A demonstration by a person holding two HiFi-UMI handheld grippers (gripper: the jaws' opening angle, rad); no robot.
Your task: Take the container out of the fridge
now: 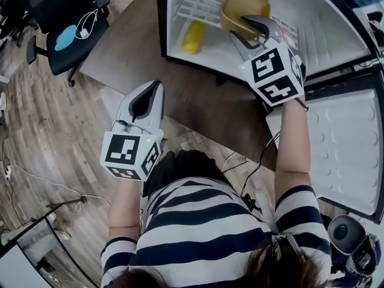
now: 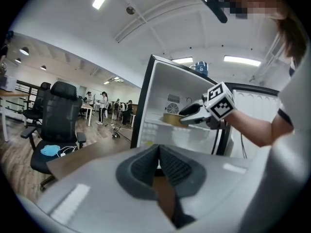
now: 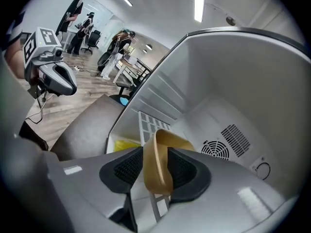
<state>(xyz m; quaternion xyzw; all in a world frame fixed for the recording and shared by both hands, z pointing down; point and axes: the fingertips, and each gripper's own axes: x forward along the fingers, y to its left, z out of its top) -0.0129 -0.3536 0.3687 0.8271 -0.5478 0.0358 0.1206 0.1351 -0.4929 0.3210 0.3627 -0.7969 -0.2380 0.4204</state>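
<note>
A tan open container (image 1: 242, 9) sits tilted on the wire shelf (image 1: 204, 0) inside the small white fridge (image 1: 327, 29). My right gripper (image 1: 259, 30) reaches into the fridge and is shut on the container's near rim; in the right gripper view the container's wall (image 3: 158, 169) is pinched between the black pads (image 3: 127, 170). My left gripper (image 1: 144, 101) hangs over the grey table (image 1: 204, 98) in front of the fridge, shut with nothing in it. The left gripper view shows its fingers (image 2: 146, 166) pressed together and the container (image 2: 174, 118) far ahead.
A yellow object (image 1: 193, 36) lies on the fridge floor left of the container. The open fridge door (image 1: 347, 149) stands at the right. An office chair (image 1: 66, 23) with a blue mask stands at the left on the wood floor. Cables trail near the table edge.
</note>
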